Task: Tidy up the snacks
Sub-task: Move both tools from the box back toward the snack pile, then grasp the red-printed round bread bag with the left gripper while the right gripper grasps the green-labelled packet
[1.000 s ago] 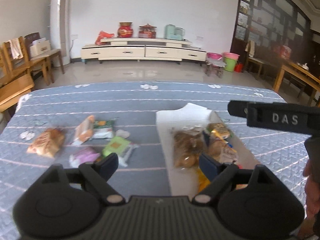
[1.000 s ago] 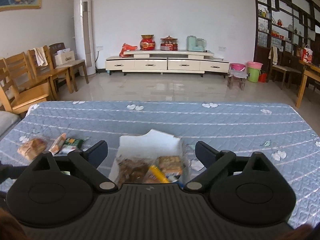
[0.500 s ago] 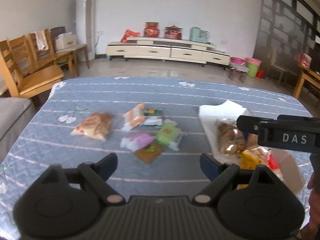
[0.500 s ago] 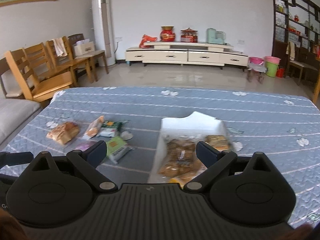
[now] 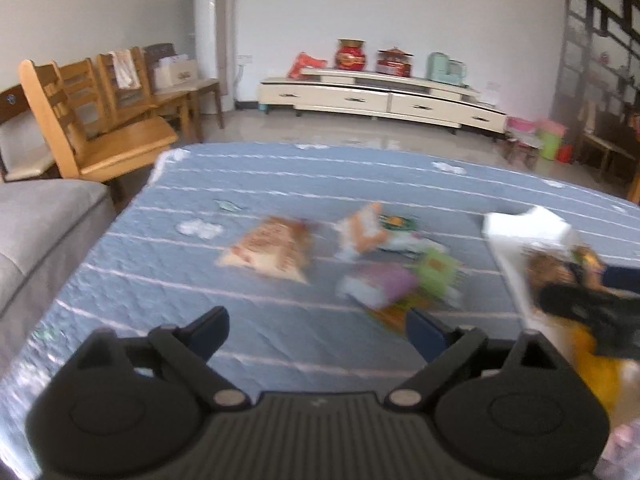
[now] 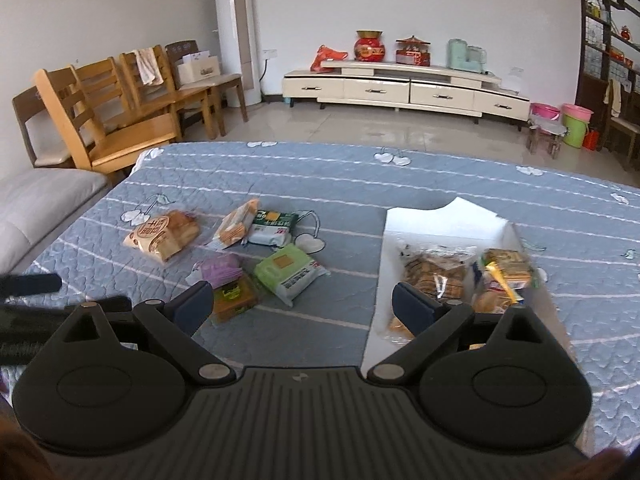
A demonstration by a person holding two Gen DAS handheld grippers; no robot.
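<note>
Several snack packets lie loose on the blue quilted table: a bread packet, an orange packet, a white-green packet, a purple packet, a green packet and an orange-brown one. A white box on the right holds several bagged snacks. My right gripper stands open above the table between the pile and the box, holding nothing. My left gripper has its jaws opening, wide apart and empty, short of the blurred bread packet and purple packet.
Wooden chairs and a grey sofa stand beyond the table's left edge. A low white TV cabinet runs along the far wall. The right gripper shows as a dark blur over the box in the left wrist view.
Both grippers have swung leftward, so the loose packets now sit nearer the centre of each view and the box further right. The left jaws stand a little wider.
</note>
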